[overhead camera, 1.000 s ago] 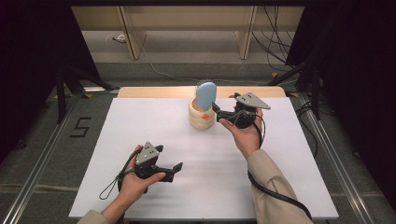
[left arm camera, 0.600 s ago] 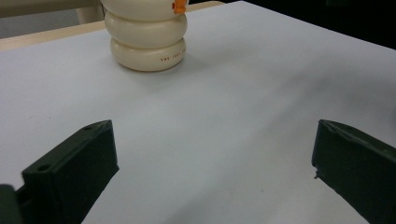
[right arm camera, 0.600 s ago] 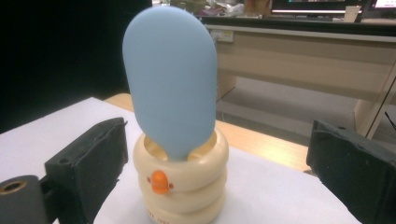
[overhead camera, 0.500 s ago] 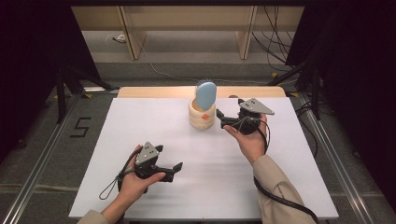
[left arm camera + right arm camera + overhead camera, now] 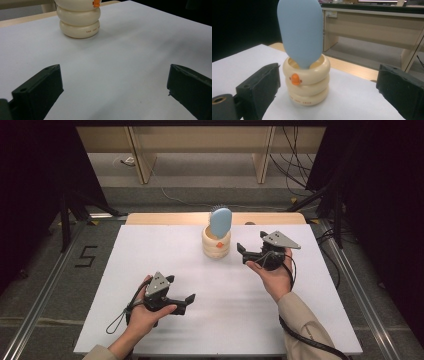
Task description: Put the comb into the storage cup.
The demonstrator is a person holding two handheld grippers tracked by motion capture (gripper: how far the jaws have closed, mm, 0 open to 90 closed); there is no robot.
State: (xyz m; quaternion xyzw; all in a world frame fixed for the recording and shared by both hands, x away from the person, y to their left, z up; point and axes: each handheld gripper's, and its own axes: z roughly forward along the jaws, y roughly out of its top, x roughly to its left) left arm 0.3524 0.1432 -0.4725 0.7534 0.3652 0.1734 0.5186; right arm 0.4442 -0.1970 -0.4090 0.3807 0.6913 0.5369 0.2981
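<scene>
Left gripper (image 5: 189, 298), jaws wide, idle near the table's (image 5: 320, 320) front edge; right gripper (image 5: 241, 251), jaws wide and empty, just beside the holder (image 5: 216, 246) at the far edge, brush (image 5: 220, 221) standing inside; the step looks like approach or retreat; a grasp next would need jaws straddling the brush.

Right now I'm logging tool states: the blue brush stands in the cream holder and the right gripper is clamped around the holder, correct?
Not quite. The right gripper is open and apart from the cream holder, as the right gripper view shows; the blue brush does stand in it.
</scene>
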